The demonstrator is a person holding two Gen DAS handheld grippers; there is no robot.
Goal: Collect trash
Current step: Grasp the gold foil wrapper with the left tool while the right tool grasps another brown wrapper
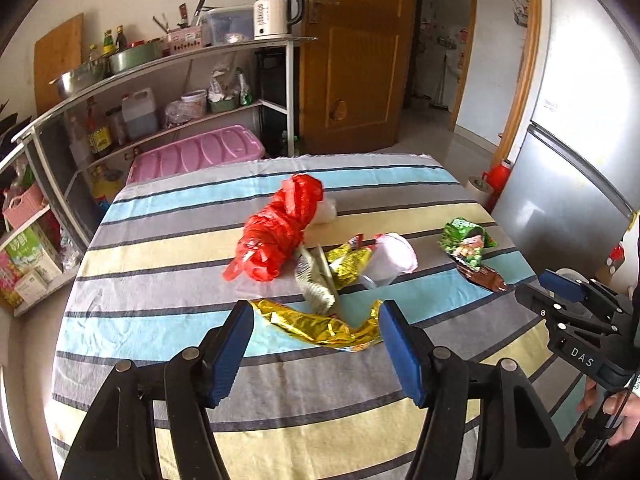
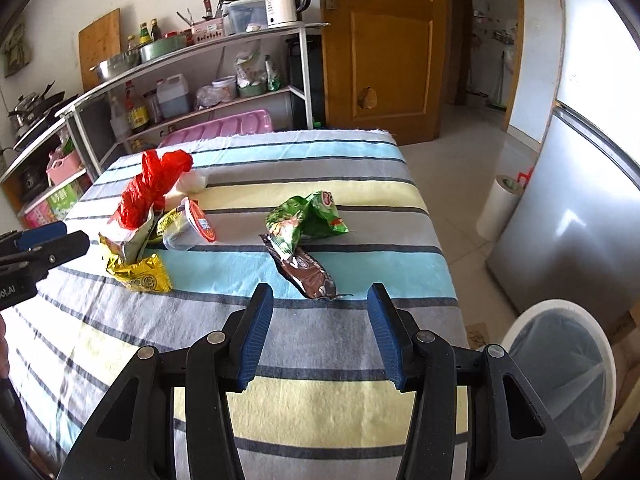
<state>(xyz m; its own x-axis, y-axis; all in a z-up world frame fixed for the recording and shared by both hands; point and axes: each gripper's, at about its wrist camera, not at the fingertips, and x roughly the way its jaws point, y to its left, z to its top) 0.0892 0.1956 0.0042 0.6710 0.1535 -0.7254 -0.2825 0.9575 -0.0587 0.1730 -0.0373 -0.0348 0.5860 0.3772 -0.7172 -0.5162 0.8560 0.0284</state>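
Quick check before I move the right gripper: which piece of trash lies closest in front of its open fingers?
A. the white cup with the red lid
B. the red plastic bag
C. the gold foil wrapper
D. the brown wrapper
D: in the right wrist view the brown wrapper lies just ahead of the open right gripper, nearer than the other pieces.

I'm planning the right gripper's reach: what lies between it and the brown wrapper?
Only bare striped tablecloth: in the right wrist view nothing lies between the open right gripper and the brown wrapper just ahead.
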